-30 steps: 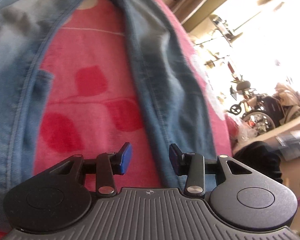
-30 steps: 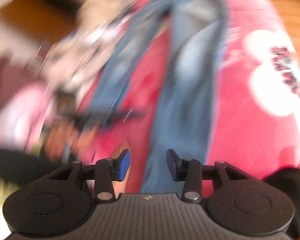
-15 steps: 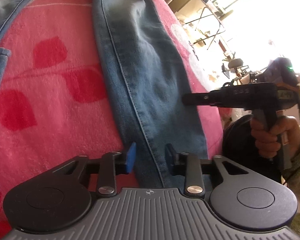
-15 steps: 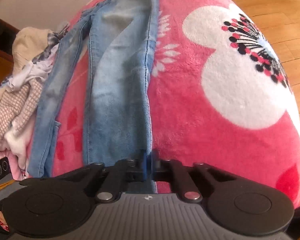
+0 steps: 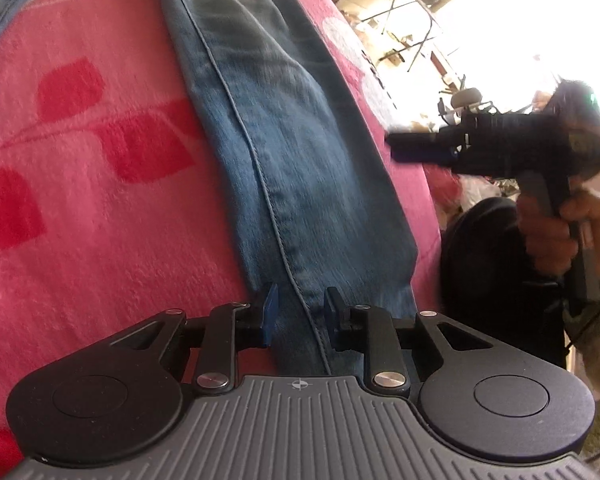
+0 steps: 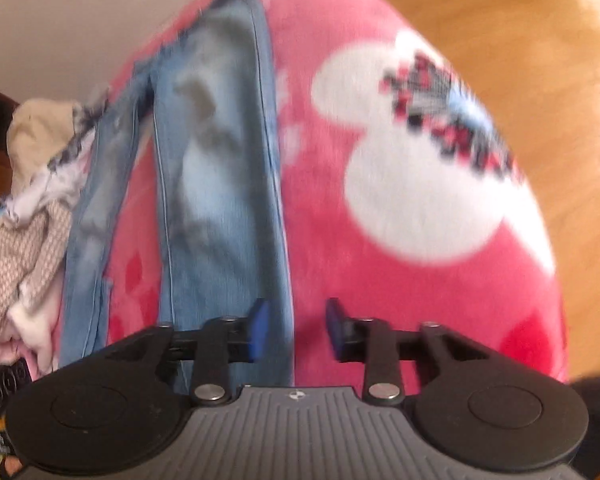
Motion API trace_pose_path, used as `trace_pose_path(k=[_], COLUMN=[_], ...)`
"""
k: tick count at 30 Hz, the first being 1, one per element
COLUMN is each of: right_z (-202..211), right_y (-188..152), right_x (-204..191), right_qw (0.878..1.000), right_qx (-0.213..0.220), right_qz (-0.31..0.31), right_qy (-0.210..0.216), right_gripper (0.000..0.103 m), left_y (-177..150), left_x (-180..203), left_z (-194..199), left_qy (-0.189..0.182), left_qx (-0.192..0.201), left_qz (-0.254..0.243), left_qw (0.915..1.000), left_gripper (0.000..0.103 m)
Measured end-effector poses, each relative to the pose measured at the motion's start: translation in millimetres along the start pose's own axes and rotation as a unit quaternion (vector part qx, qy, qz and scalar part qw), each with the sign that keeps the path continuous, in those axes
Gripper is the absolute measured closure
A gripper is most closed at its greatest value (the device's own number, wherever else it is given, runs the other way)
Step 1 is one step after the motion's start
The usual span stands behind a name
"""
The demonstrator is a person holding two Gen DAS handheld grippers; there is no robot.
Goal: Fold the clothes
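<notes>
Left gripper [image 5: 298,312] is parted, blue pads on either side of the hem seam of one jeans [image 5: 284,152] leg, nothing pinched yet. In the left wrist view that leg runs from the claw up toward 12 o'clock across the pink blanket [image 5: 80,208]. Out at 3 o'clock the right gripper [image 5: 396,148] is seen held in the air in a hand [image 5: 560,228], off the blanket's edge.

In the right wrist view, the right gripper [image 6: 296,328] is also spread wide with nothing held; the outer edge of the same leg sits just inside its left pad. From there the jeans [image 6: 220,168] stretch away toward 12, the second leg lying at 10–11 o'clock, apart from the first, with blanket showing between them. A pile of other clothes [image 6: 32,200] is heaped at 9 o'clock, touching or nearly touching that second leg. The wood floor [image 6: 540,60] is seen at 1–3 o'clock.

What could go wrong, as a guess:
- fluffy blanket could get nipped along with the denim if the pads are closed too low
- only the top layer of the hem might be caught, so the leg opens when lifted
- the far leg could be dragged into the pile, since the legs aren't stacked yet
</notes>
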State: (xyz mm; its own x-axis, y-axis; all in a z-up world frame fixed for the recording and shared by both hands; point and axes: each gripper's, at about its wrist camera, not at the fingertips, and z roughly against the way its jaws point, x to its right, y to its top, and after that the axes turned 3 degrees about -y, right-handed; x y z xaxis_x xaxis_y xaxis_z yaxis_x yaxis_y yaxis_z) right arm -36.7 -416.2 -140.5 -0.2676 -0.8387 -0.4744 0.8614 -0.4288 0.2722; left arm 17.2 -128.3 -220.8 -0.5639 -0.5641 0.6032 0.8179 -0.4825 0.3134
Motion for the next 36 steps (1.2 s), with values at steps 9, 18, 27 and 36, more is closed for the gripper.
trace_pose_path(k=[9,18,27,36], right_z=[-31,-24,-53,-68], right_y=[38,42,93,-7], right_x=[-4,-14,-109,-134], right_qw=[0.998,0.999,0.969,0.922], right_qx=[0.049,0.034,0.111,0.022], right_qz=[-0.016,0.018,0.217,0.384], right_qy=[0.025,-0.033,-0.035,-0.047], right_gripper=[0.081,0.095,0.095,0.095], left_y=[-2,0,9,31], left_x=[-4,-5,-21,-48], left_z=[-4,-11,16,57], left_qy=[-0.011,-0.029,-0.014,-0.02], left_qx=[0.0,-0.023,0.018,0.087], left_qz=[0.012,0.002,0.008,0.02], left_qw=[0.9999,0.9993,0.9997,0.9958], left_gripper=[0.095,0.096,0.083,0.072])
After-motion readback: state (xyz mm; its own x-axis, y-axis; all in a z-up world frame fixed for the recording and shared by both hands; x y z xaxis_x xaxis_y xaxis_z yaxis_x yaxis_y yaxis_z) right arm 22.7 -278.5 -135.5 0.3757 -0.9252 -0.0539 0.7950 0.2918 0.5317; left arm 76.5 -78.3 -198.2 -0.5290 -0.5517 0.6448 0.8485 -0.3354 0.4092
